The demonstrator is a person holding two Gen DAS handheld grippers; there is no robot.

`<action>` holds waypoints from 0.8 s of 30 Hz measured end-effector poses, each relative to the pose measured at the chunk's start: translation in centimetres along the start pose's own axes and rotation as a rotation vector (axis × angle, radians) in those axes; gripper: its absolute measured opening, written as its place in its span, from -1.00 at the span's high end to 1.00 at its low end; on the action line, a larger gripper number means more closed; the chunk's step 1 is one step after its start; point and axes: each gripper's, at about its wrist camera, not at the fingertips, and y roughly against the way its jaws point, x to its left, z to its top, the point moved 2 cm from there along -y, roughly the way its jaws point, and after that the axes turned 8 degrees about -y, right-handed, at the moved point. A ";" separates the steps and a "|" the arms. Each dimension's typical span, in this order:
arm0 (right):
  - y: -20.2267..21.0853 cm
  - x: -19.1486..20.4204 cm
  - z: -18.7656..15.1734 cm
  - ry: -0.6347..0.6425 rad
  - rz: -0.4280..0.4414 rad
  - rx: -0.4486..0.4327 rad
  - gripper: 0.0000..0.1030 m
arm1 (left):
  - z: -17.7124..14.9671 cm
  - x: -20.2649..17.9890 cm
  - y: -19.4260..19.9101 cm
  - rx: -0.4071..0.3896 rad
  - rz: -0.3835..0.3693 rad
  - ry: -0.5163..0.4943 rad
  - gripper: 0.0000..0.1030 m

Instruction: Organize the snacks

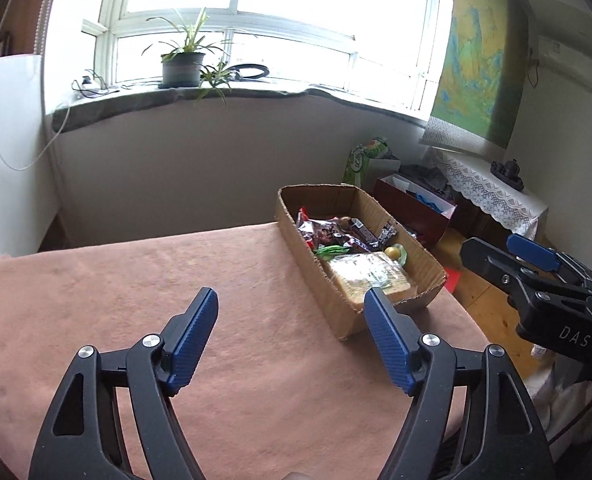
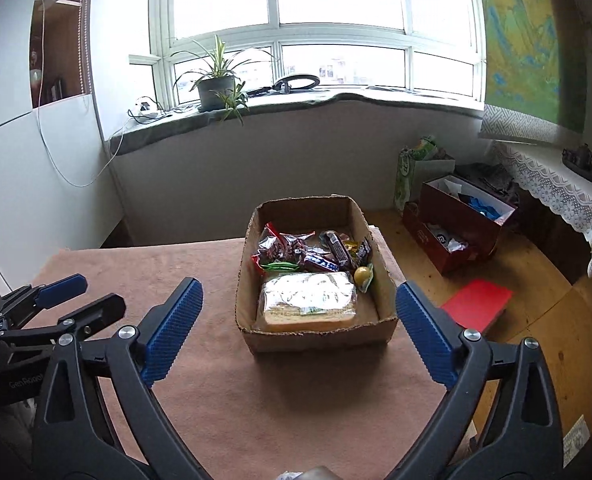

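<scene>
A shallow cardboard box (image 2: 320, 336) stands at the far right of the table with a pink-brown cloth (image 2: 223, 380). In it lie a wrapped loaf of sliced bread (image 2: 308, 296), several dark chocolate bars (image 2: 324, 262), a red-edged snack packet (image 2: 275, 248), a green wrapper and a yellow ball-shaped sweet (image 2: 362, 275). The box also shows in the left wrist view (image 1: 328, 296). My right gripper (image 2: 298, 320) is open and empty, hovering just before the box. My left gripper (image 1: 291, 328) is open and empty over bare cloth, left of the box. Each gripper shows in the other's view (image 1: 508, 260) (image 2: 79, 292).
The table's right edge drops to a wooden floor with a red flat item (image 2: 476, 304), an open dark red box (image 2: 456, 228) and a green bag (image 2: 412, 168). A windowsill with a potted plant (image 2: 215, 84) lies beyond. A lace-covered shelf (image 2: 556, 188) stands at the right.
</scene>
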 end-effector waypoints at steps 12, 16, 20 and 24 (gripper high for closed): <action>1.0 -0.8 -1.0 -0.023 -0.036 0.007 -0.92 | -2.0 1.1 1.8 0.019 0.066 0.030 -0.47; 1.1 -0.6 -1.1 -0.019 -0.038 0.006 -0.92 | -2.2 1.4 2.1 0.017 0.087 0.037 -0.47; 1.2 -0.3 -1.2 -0.014 -0.036 0.002 -0.93 | -2.2 1.5 2.6 0.013 0.099 0.039 -0.47; 1.3 0.0 -1.3 -0.004 -0.038 0.002 -0.93 | -2.1 1.7 2.8 0.008 0.106 0.042 -0.48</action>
